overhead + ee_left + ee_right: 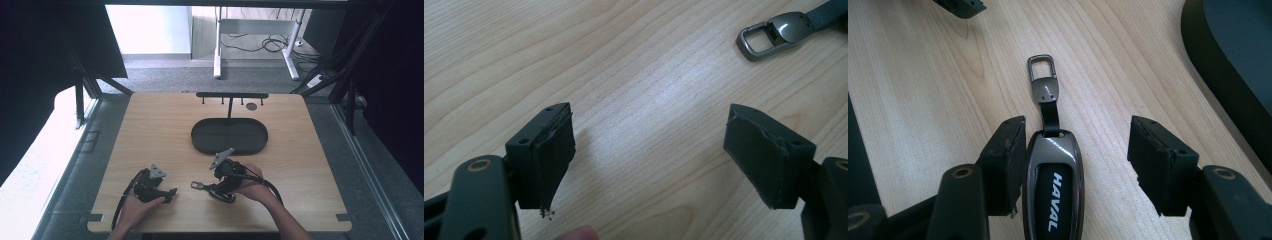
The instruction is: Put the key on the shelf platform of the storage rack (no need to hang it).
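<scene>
Key fob on table between the parted jaws of the right gripper (1075,165).
The key fob (1053,187) lies flat, beside the left pad, clear of the right. Left gripper (649,155) rests nearby, jaws spread over bare table (624,75); black tray (230,136) stands beyond.

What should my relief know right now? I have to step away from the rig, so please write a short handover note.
Left hand-held gripper: open, jaws wide over bare table, nothing between them.
Right hand-held gripper: open; the key fob lies on the table between its jaws, close against the left pad, clear of the right one.
The fob's strap and metal clasp point away from the right hand-held gripper, toward the left one.
Black oval tray sits beyond both hands; a hook stand rises behind it.
Done: fob is on the table, not gripped.
Left: probably grasp the fob and move it, perhaps to the tray or stand.
</scene>
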A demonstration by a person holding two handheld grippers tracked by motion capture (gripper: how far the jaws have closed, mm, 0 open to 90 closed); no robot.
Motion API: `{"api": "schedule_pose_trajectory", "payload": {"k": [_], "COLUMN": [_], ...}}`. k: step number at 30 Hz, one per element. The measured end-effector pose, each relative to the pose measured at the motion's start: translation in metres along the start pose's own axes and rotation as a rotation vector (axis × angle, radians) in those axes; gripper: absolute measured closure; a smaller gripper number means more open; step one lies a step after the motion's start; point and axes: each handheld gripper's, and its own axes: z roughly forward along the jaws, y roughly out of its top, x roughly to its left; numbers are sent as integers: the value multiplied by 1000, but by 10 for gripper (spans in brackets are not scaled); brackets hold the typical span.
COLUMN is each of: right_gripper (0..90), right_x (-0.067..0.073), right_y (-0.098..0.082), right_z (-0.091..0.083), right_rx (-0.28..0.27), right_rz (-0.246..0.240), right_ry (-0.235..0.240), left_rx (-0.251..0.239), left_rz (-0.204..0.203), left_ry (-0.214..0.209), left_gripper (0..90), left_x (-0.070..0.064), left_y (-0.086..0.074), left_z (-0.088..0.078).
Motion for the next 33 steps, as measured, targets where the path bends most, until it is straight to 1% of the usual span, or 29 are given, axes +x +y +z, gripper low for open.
{"api": "schedule_pose_trajectory", "payload": {"k": [1, 3, 10, 13, 17, 18, 28, 33], "right_gripper": [414, 413, 406, 406, 404, 404, 396, 394], "right_x": [0, 0, 2, 2, 2, 2, 3, 2], "right_y": [0, 0, -2, -2, -2, -2, -7, -10], "right_z": [0, 1, 6, 8, 8, 8, 14, 16], "right_rx": [1, 2, 17, 17, 15, 16, 26, 27], "right_rz": [0, 3, 1, -3, -3, 0, 2, 3], "right_ry": [0, 2, 3, 1, 1, -1, 2, 2], "left_rx": [-1, 9, 12, 19, 22, 24, 43, 41], "left_rz": [-1, 11, 12, 23, 23, 32, 51, 43], "left_ry": [-1, -1, 0, -1, -6, -7, -18, -16], "left_gripper": [207, 207, 205, 206, 205, 205, 192, 184], "left_x": [0, 0, -1, -2, -4, -4, -7, -6], "left_y": [0, 0, 0, 0, 0, 0, 0, 0], "left_z": [0, 0, 2, 3, 4, 4, 8, 8]}}
